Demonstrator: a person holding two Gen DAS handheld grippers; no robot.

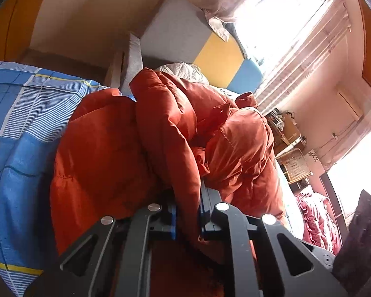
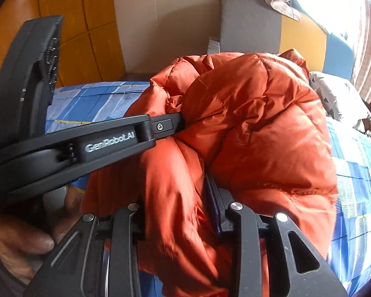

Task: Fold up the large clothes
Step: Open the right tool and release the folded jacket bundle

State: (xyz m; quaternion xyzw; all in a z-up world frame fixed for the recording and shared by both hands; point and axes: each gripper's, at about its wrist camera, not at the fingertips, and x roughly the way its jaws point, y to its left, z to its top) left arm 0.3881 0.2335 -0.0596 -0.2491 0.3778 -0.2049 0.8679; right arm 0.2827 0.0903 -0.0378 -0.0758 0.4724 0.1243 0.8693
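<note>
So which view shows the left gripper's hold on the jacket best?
Left wrist: the left gripper has its jaws clamped on a fold of the orange jacket. Right wrist shows it only side-on, its tip buried in fabric.

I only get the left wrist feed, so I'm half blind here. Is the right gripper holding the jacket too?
Observer: Yes, the right gripper is shut on a thick fold of the jacket.
Operator: Where is my left gripper relative to it?
Observer: The left gripper reaches in from the left, its tip buried in the jacket above the right one.
Operator: Anything else I can't see?
Observer: The person's hand shows at lower left, gripping the left tool's handle.
</note>
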